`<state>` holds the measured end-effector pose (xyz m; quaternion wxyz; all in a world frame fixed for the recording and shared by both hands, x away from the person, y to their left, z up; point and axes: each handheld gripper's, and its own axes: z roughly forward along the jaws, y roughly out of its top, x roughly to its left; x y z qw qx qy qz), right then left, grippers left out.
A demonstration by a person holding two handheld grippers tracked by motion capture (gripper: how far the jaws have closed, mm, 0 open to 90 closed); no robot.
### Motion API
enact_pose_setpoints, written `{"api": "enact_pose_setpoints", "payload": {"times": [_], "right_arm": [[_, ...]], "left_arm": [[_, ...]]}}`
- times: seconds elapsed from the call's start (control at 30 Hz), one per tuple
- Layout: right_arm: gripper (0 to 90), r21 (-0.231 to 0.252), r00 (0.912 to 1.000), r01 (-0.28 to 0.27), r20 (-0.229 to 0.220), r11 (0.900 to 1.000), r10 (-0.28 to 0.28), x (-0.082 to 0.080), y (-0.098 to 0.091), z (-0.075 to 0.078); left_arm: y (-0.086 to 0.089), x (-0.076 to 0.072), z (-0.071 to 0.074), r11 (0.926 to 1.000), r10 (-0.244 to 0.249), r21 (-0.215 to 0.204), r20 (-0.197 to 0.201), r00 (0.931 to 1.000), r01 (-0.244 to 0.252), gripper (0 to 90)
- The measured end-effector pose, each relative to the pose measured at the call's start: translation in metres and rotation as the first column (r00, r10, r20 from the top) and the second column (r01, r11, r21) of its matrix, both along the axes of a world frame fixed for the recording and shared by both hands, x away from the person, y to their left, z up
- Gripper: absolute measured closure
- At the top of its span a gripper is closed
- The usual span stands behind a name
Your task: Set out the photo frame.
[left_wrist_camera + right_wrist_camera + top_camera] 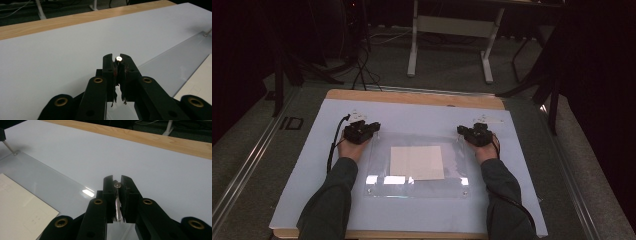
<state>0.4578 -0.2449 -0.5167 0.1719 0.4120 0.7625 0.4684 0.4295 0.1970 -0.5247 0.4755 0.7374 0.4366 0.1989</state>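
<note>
A clear acrylic plate (377, 167) lies on a white sheet (422, 122), with a white paper square (417, 162) at its middle. My left gripper (374, 126) sits at the plate's far left corner. In the left gripper view, my left gripper (115, 57) is shut on a small metal pin (119, 59) with a shiny round head. At the far right corner, my right gripper (460, 130) holds another one. Its own view shows my right gripper (116, 178) shut on a pin (117, 185). The left hand's pin (10, 148) touches the plate's other corner.
The white sheet covers a wooden table (412, 97) whose far edge shows bare wood. Beyond it stand a white desk frame (452, 30) and cables on the floor. The person's forearms lie along both sides of the plate.
</note>
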Motion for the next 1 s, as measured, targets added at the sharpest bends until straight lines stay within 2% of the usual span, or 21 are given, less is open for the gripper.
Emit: {"api": "enact_pose_setpoints", "payload": {"times": [0.07, 0.37, 0.47, 0.67, 0.8, 1.0], "right_arm": [[83.7, -0.001, 1.0000, 0.002, 0.000, 1.0000, -0.002, 0.000, 0.000, 0.000], [83.8, 0.009, 0.9999, 0.010, -0.014, 0.9999, -0.009, 0.000, 0.000, 0.000], [83.7, 0.013, 0.9997, 0.008, -0.023, 0.9999, -0.008, 0.001, 0.000, 0.000], [83.7, 0.001, 0.9975, 0.015, -0.069, 0.9999, -0.015, 0.005, 0.001, 0.004], [83.7, -0.002, 0.9942, 0.005, -0.108, 1.0000, -0.005, 0.010, 0.000, 0.007], [84.1, 0.023, 0.9870, 0.013, -0.160, 0.9997, -0.009, 0.019, -0.001, 0.007]], "left_arm": [[0.001, 0.000, 0.000, 0.9999, 0.000, -0.010, 0.000, 1.0000, 0.000, 82.4], [-0.003, -0.001, 0.001, 0.9994, 0.016, 0.031, 0.013, 0.9998, -0.016, 84.6], [-0.002, 0.000, 0.000, 0.9998, 0.015, 0.011, -0.001, 0.9999, -0.015, 84.6], [-0.002, 0.005, 0.000, 0.9996, 0.027, -0.008, -0.020, 0.9994, -0.028, 84.4], [-0.003, 0.009, 0.002, 0.9994, 0.035, 0.005, -0.038, 0.9987, -0.035, 84.7], [-0.002, 0.019, 0.002, 0.9992, 0.033, -0.020, -0.075, 0.9966, -0.035, 85.2]]}}
